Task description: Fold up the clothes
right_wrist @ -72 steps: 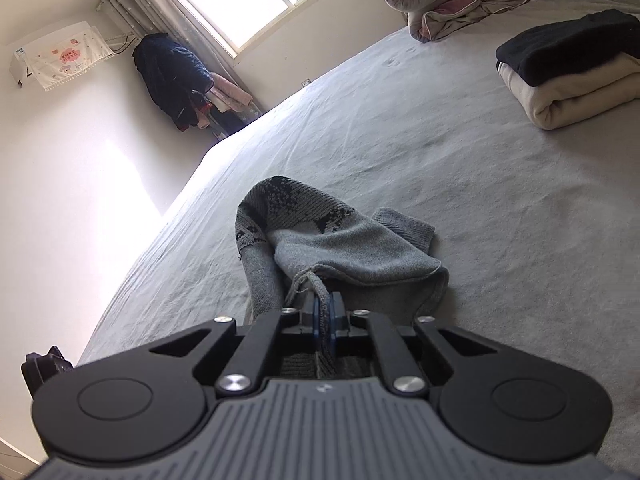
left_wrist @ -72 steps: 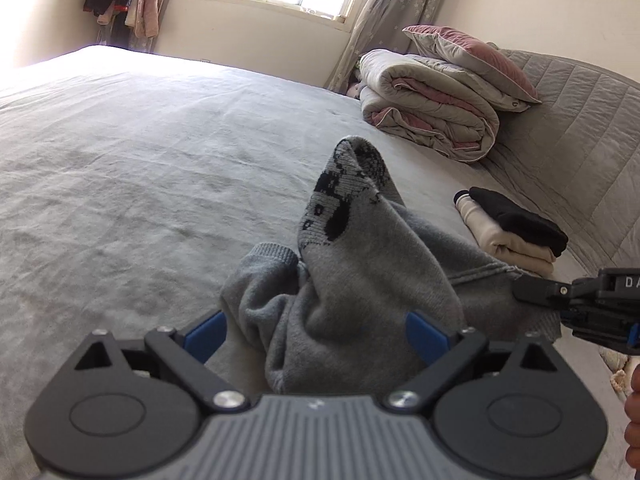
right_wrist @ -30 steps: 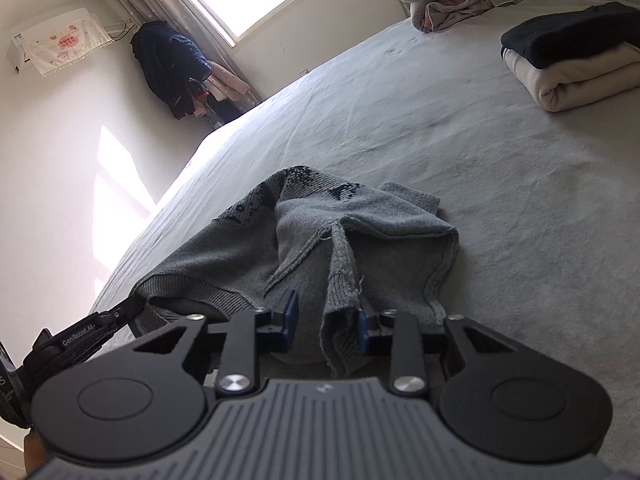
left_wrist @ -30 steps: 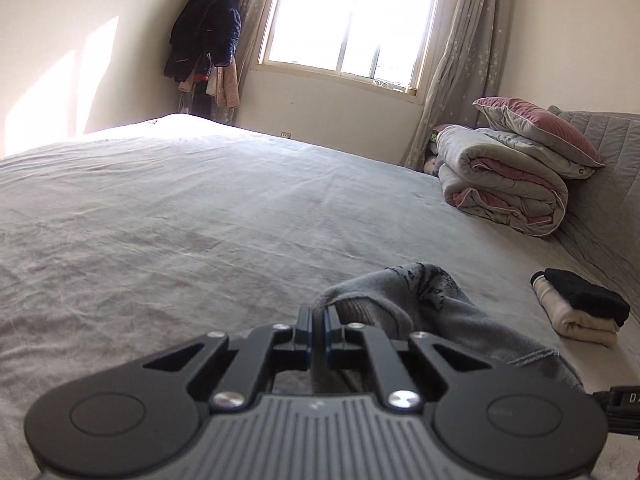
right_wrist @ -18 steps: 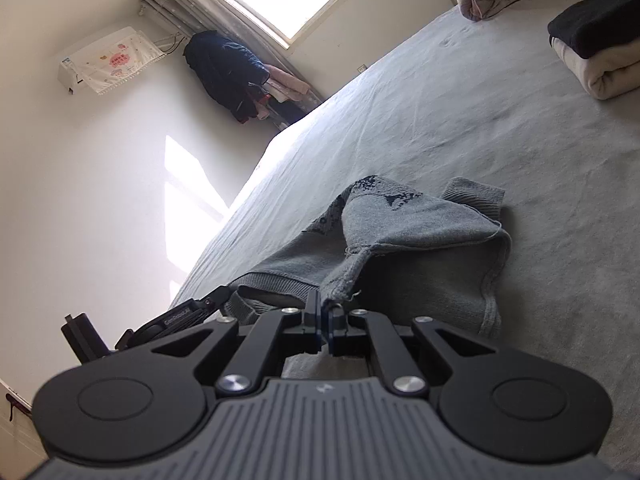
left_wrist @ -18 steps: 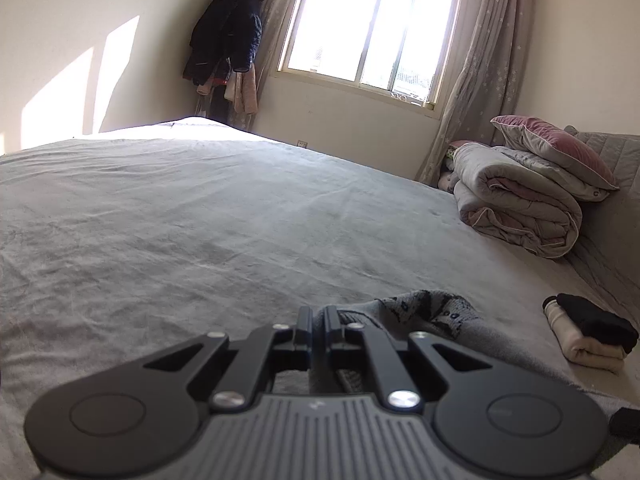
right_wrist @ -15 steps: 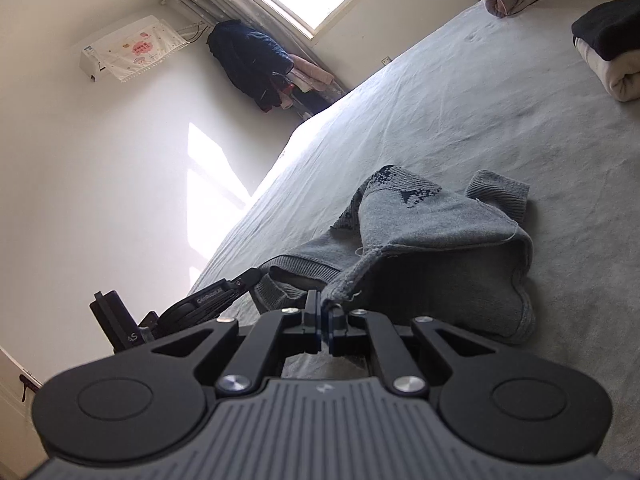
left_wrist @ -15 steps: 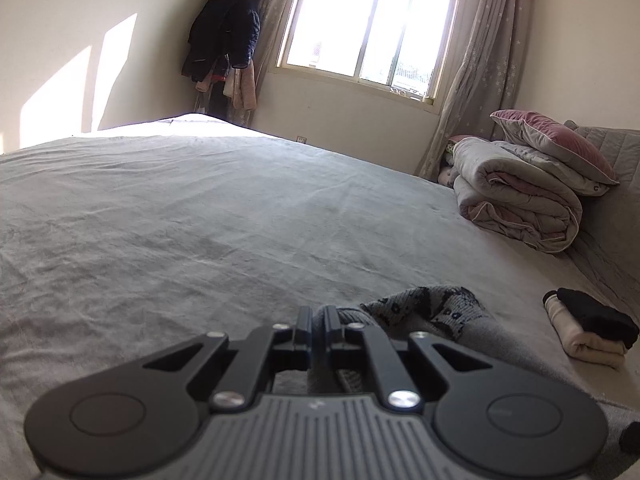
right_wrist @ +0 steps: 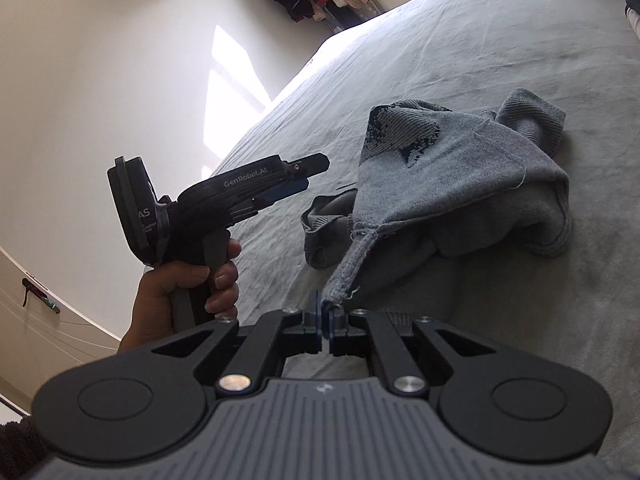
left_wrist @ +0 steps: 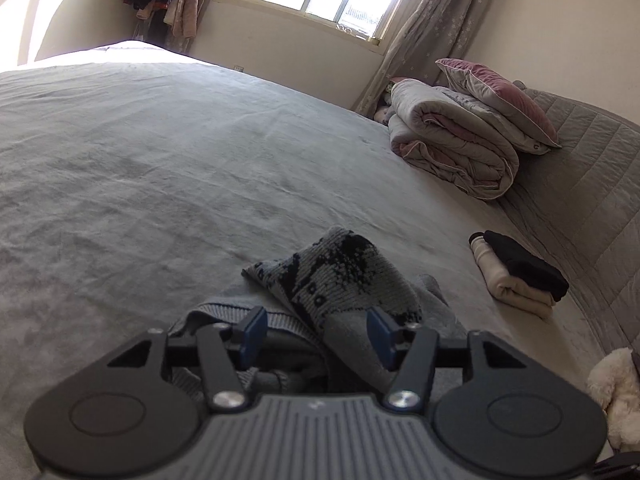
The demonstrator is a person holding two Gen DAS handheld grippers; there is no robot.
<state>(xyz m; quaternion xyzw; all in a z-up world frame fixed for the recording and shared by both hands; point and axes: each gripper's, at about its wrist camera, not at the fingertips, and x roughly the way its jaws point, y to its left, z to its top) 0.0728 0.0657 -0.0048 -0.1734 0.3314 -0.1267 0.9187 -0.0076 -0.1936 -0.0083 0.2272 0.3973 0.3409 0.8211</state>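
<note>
My right tongs (right_wrist: 325, 312) clamp the grey sweater (right_wrist: 460, 184) hem; my left tongs (left_wrist: 316, 330) are opening, sweater fabric lying loose between them.

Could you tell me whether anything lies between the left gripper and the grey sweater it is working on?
Nothing visible does. The left gripper has its jaws opening directly over the grey sweater, whose fabric lies between its fingers. The right gripper is shut on the sweater's edge, off to the side.
</note>
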